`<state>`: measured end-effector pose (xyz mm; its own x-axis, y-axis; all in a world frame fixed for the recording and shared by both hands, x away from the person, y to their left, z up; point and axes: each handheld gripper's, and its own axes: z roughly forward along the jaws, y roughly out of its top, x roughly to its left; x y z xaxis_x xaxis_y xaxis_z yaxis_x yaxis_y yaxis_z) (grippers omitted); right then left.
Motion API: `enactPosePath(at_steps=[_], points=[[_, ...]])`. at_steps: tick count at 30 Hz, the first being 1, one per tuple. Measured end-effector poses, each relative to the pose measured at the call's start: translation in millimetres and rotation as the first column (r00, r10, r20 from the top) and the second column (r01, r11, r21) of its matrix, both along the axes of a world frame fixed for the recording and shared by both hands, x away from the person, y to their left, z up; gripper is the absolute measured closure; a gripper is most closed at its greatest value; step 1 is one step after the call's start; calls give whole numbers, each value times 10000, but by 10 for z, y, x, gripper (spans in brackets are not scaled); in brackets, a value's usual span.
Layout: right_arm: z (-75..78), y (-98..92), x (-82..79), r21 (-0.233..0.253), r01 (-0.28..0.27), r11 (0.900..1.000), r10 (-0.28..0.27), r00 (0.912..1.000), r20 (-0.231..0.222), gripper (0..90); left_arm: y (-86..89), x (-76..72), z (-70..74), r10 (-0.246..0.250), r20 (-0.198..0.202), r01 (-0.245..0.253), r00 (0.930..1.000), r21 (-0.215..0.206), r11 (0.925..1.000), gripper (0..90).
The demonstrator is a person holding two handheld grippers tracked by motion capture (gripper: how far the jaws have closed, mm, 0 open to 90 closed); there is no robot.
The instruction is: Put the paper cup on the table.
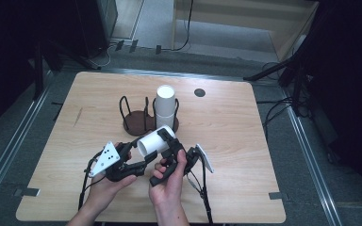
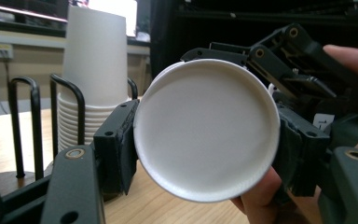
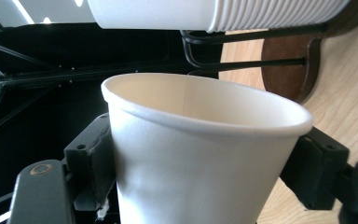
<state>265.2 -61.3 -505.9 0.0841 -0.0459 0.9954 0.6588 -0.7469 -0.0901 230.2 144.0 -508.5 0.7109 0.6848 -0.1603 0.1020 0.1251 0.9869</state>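
Note:
A white paper cup (image 1: pixel 155 140) lies on its side in the air over the near middle of the table. My right gripper (image 1: pixel 168 142) is shut on its wall, and the right gripper view shows the cup (image 3: pixel 200 154) with its open rim between both pads. My left gripper (image 1: pixel 140 156) is at the cup's base; in the left gripper view the round bottom (image 2: pixel 206 130) sits between its pads, touching both. A stack of white cups (image 1: pixel 165 104) stands upside down in a black wire holder (image 1: pixel 133 117) just behind.
The holder's dark round base (image 1: pixel 136 126) rests mid-table, with one bay beside the stack empty. A small black disc (image 1: pixel 199 92) lies near the far edge. The wooden table (image 1: pixel 231 150) has bare surface left and right of the hands.

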Motion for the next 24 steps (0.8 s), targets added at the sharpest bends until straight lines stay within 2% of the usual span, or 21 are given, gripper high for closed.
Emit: enactPosePath(at_steps=[3,5,6,7,8,9,12,15,16,18,19,20,22,24], points=[[9,-27,0,-184,199,9996,-194,9995,264,238,-3,-11,7,-90,-205,90,9998,14,10000,319],[15,-47,9,-331,349,9988,-336,9987,387,243,6,-16,19,16,-789,-26,9969,-120,9999,259],[19,-59,14,-443,395,9982,-375,9983,442,246,6,-16,19,16,-789,-26,9969,-120,9999,214],[22,-69,21,-554,486,9973,-457,9976,521,248,16,-19,31,142,-1170,-170,9930,-228,9996,177],[27,-84,24,-631,522,9966,-485,9971,587,251,30,-19,36,155,-1240,-180,9922,-191,9997,165],[27,-84,24,-631,522,9966,-485,9971,587,251,30,-19,36,155,-1240,-180,9922,-191,9997,149],[48,-129,39,-961,751,9925,-650,9923,1051,258,71,-12,53,165,-1453,-235,9893,-468,9986,116],[58,-143,47,-1201,871,9889,-719,9895,1256,260,95,-10,55,194,-1444,-260,9893,-440,9987,94],[65,-158,53,-1414,1017,9847,-805,9856,1486,262,106,-19,57,514,-1461,-569,9879,-335,9978,90],[75,-173,55,-1711,1192,9780,-885,9803,1767,263,108,-39,53,1249,-1292,-1235,9837,184,9922,90],[81,-179,57,-1841,1227,9752,-884,9789,1843,264,108,-39,53,1249,-1292,-1235,9837,184,9922,89],[82,-184,62,-1966,1270,9722,-887,9773,1925,264,121,-39,47,1448,-1378,-1428,9798,247,9894,83],[86,-194,70,-2303,1349,9637,-868,9744,2075,265,131,-37,43,1515,-1505,-1512,9769,138,9884,16],[85,-203,73,-2545,1334,9578,-760,9718,2231,266,147,-33,38,1546,-1558,-1539,9756,169,9879,16]])
